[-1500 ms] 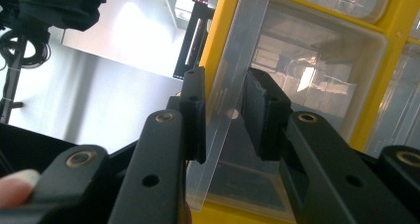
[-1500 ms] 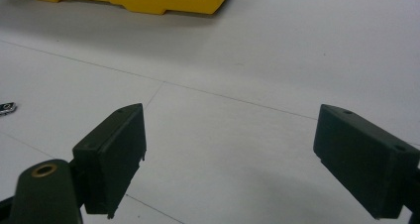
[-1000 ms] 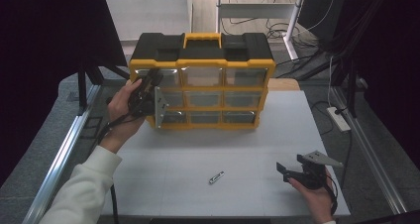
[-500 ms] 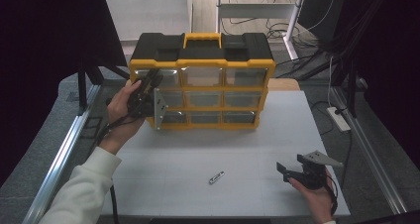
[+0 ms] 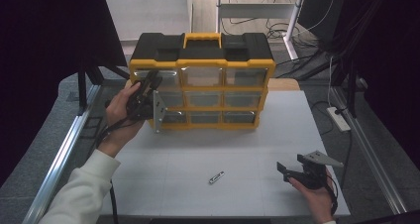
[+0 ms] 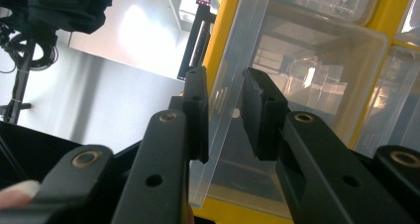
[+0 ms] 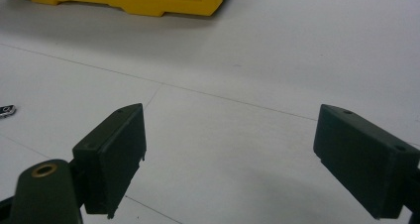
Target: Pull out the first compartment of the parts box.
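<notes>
A yellow and black drawer organizer stands at the back of the white table, with rows of clear drawers. My left gripper is at its top-left drawer. In the left gripper view the clear drawer front runs between the two pads, and my left gripper is shut on it beside the yellow frame. My right gripper rests low at the front right, held in a hand. Its jaws stand wide open over bare table with nothing between them.
A small black and silver piece lies on the table in front of the organizer, left of my right gripper, and also shows as the small piece in the right gripper view. A power strip lies off the table's right edge.
</notes>
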### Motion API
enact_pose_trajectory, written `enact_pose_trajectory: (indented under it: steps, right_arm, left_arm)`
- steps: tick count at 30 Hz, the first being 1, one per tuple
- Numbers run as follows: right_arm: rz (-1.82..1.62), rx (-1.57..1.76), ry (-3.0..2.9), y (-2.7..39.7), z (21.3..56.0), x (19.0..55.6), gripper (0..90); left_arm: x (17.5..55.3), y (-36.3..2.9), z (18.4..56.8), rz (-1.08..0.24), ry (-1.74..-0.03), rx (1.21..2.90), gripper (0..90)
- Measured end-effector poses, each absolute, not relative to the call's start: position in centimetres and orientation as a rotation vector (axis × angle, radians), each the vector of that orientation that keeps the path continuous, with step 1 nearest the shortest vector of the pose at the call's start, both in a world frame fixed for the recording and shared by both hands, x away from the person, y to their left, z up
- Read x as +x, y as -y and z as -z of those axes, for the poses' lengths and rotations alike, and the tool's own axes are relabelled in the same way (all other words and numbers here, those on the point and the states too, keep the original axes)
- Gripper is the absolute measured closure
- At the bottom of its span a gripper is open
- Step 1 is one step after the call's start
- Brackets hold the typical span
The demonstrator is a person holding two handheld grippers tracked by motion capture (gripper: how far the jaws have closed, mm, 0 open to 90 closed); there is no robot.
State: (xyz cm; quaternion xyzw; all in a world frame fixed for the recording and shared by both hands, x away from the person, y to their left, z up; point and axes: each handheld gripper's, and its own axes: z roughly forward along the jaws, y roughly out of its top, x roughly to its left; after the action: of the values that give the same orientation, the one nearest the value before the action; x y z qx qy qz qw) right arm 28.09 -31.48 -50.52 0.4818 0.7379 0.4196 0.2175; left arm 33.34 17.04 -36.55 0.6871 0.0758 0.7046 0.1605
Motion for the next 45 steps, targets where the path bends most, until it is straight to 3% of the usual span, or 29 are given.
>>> enact_pose_trajectory:
  steps: [45]
  right_arm:
    - [-1.169,1.340,-2.024,31.5,50.5,28.0,13.7]
  left_arm:
    - [31.4,-17.2,36.4,-2.013,-0.193,1.973,73.1]
